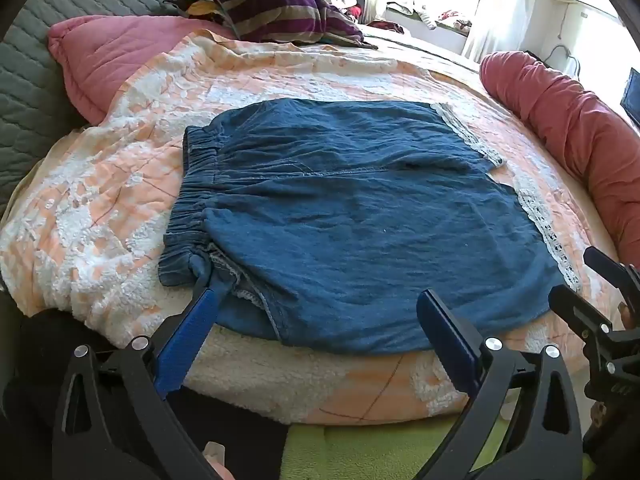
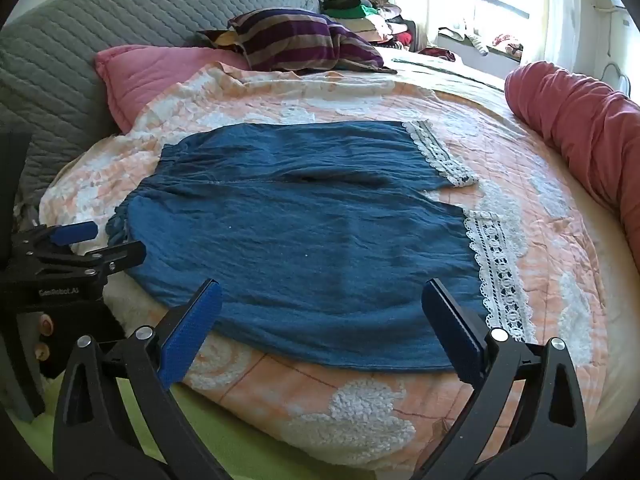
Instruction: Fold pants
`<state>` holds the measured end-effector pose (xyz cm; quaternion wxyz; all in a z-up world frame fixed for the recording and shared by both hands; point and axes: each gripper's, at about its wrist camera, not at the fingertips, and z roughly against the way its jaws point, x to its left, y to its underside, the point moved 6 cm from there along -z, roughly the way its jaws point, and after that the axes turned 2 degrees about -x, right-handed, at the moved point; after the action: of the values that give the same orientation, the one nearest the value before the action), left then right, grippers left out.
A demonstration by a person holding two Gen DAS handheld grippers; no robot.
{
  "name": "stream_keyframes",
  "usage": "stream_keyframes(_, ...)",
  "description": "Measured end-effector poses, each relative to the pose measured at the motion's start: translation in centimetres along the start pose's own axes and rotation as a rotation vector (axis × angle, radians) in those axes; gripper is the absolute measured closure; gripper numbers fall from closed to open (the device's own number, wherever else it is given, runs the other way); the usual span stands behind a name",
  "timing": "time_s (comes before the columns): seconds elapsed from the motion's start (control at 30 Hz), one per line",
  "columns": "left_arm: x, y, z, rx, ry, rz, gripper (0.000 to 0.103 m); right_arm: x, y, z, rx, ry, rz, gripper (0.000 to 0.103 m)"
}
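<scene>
- Pants are laid flat on the bed, near hem toward both tongs, waistband at the left, lace cuffs at the right.
- Left tongs and right tongs are held fully open over the near edge; nothing is gripped.
- No fold looks begun; the near edge would need pinching at both ends and carrying over to the far leg.
- Beyond lies a striped pillow.

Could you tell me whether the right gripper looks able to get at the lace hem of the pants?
Probably yes: the right gripper is open just short of the pants, and nothing lies over the lace hem.
</scene>
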<state>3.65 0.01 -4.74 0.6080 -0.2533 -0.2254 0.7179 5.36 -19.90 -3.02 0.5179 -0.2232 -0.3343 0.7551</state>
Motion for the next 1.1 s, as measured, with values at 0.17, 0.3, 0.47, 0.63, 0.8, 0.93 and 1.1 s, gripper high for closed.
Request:
stream_keyframes(0.17,-0.05,0.11,-0.15,0.008,0.002,0.001,0.004,0.03,0.04,-0.21,0.014,-0.001,-0.002,0.009)
stream_keyframes(0.3,0.13,0.0,0.16,0.003,0.002,0.005,0.004,0.24,0.19,-0.49,0.008,-0.006,-0.003,0.009)
stream_keyframes(0.47,-0.03,-0.02,0.38,-0.003,0.0,0.002,0.004,0.17,0.21,-0.24,0.004,-0.009,-0.005,0.009)
stream_keyframes(0.63,-0.08,-0.02,0.44,-0.004,0.0,0.003,0.004,0.29,0.3,-0.25,0.004,-0.007,-0.006,0.009)
stream_keyframes(0.8,-0.16,0.08,0.39,-0.004,-0.005,0.002,0.004,0.21,0.35,-0.16,0.003,-0.011,-0.003,0.009)
stream_keyframes(0.93,-0.16,0.1,0.41,-0.005,-0.003,0.001,0.004,0.22,0.36,-0.16,0.002,-0.01,-0.003,0.009)
stream_keyframes(1.1,-0.11,0.08,0.42,-0.005,-0.003,0.001,0.004,0.36,0.42,-0.16,0.003,-0.011,-0.003,0.009)
